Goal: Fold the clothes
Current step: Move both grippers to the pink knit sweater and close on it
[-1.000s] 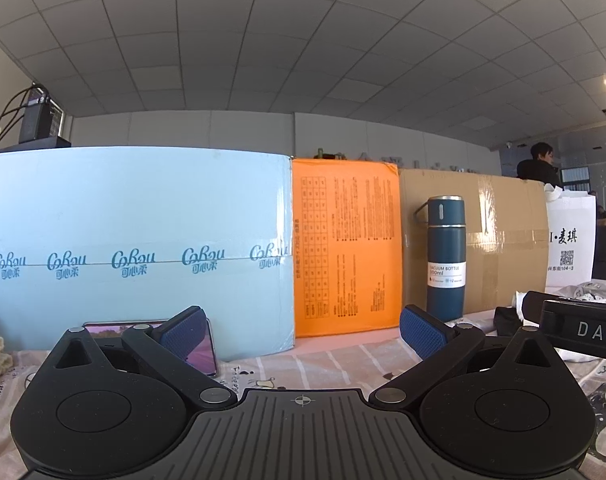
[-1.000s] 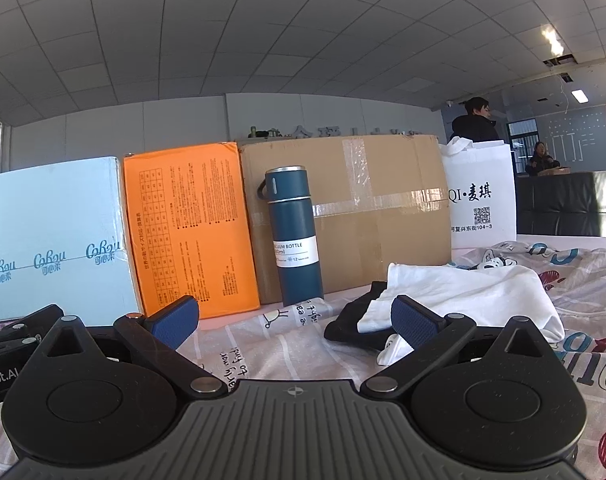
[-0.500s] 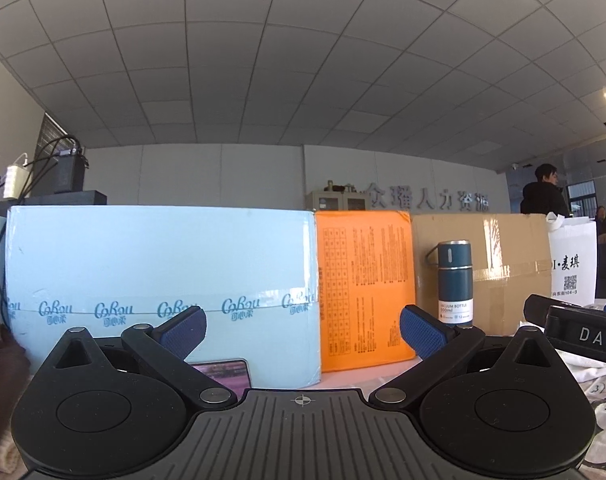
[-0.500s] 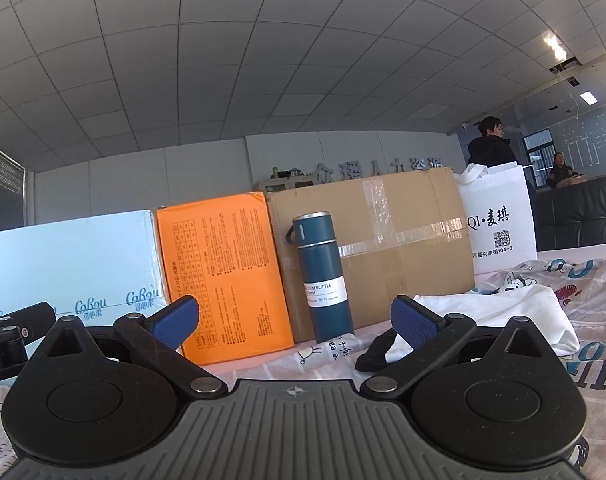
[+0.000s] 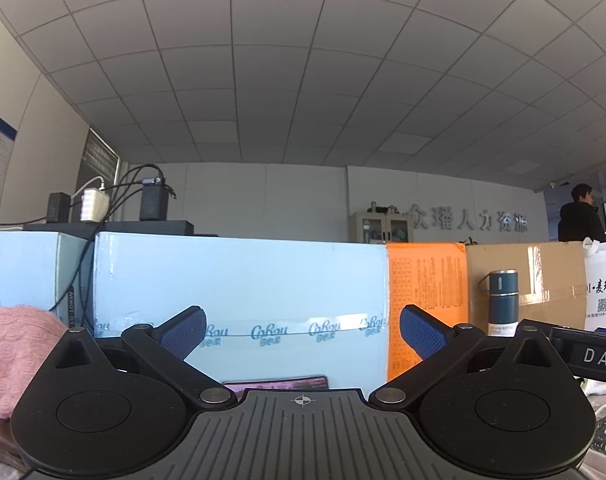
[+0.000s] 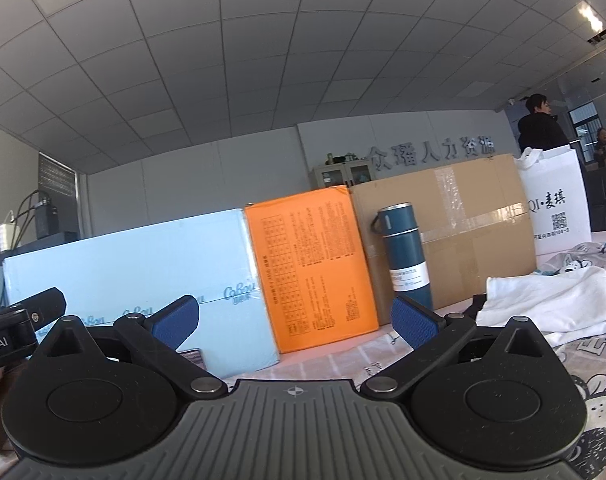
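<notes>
We find the left gripper [image 5: 301, 330] raised and level, its blue-padded jaws standing wide apart with nothing between them; it faces a pale blue carton [image 5: 239, 284] at the back of the table. The right gripper [image 6: 295, 322] is likewise held with its jaws well apart and empty, pointing toward an orange box [image 6: 311, 268] that stands between the pale blue carton and a taped cardboard box [image 6: 455, 236]. A dark teal vacuum bottle [image 6: 403, 256] stands upright just in front of the cardboard box. The garment in question, a white shirt [image 6: 551, 300], lies crumpled on the printed tablecloth [image 6: 383, 360] to the right of the right gripper, near the bottle and clear of both sets of fingers; a dark piece of fabric shows at its left edge, too hidden to identify. A white paper bag [image 6: 555, 204] stands behind the shirt, beside the cardboard box. In the left wrist view a pink knitted item [image 5: 15, 344] sits at the far left edge, and a phone [image 5: 275, 384] lies flat below the carton, partly hidden by the gripper body. A person in dark clothing [image 6: 543, 128] stands in the background at right.
</notes>
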Demonstrator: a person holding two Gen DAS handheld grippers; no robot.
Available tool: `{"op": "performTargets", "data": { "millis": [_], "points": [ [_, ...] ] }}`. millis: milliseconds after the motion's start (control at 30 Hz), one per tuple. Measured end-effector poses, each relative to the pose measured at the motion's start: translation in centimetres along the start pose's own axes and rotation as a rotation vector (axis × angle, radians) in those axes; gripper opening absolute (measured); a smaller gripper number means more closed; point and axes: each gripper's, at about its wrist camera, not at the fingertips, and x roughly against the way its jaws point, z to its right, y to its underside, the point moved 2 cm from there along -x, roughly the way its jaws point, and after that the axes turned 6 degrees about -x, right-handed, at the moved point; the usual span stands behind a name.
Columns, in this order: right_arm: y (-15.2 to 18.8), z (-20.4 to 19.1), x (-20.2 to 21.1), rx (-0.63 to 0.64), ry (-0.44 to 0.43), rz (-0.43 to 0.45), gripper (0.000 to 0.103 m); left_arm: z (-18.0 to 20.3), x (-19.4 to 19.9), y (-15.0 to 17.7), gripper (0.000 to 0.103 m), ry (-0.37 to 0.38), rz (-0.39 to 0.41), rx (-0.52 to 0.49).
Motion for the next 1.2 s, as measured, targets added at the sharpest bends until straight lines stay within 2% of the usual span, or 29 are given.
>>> {"op": "performTargets", "data": {
  "millis": [133,400,600,767,867,933,1067,1200],
  "points": [
    [0.5,-2.6,-0.1,-0.008,-0.083,-0.063,0.103,-2.7,1.2,0.0,0.103,-0.030,-0.013,-0.003],
    [3.3,-7.8,-0.4,0.008,-0.254,-0.225,0.103,-8.3,3.4,0.5,0.103,-0.146,-0.040,0.020],
    [4.8,-11.7,-0.7,0.058,-0.349,-0.294,0.103,-13.8,5.0,-0.2,0.103,-0.257,-0.020,0.070],
    [5.6,-16.2,-0.6,0.125,-0.450,-0.308,0.103,-21.8,7.4,-0.9,0.103,-0.408,0.017,0.238],
    [5.9,-19.3,-0.7,0.159,-0.517,-0.305,0.103,-26.5,8.7,-0.7,0.103,-0.470,0.007,0.346],
    [6.2,-21.6,-1.0,0.177,-0.565,-0.312,0.103,-29.3,9.1,-0.5,0.103,-0.478,-0.006,0.424],
    [7.1,-26.1,-1.6,0.204,-0.632,-0.340,0.103,-34.4,8.4,-0.1,0.103,-0.449,-0.007,0.604],
    [8.5,-29.7,-2.3,0.216,-0.692,-0.400,0.102,-37.6,6.1,1.7,0.103,-0.407,-0.057,0.742]
  ]
}}
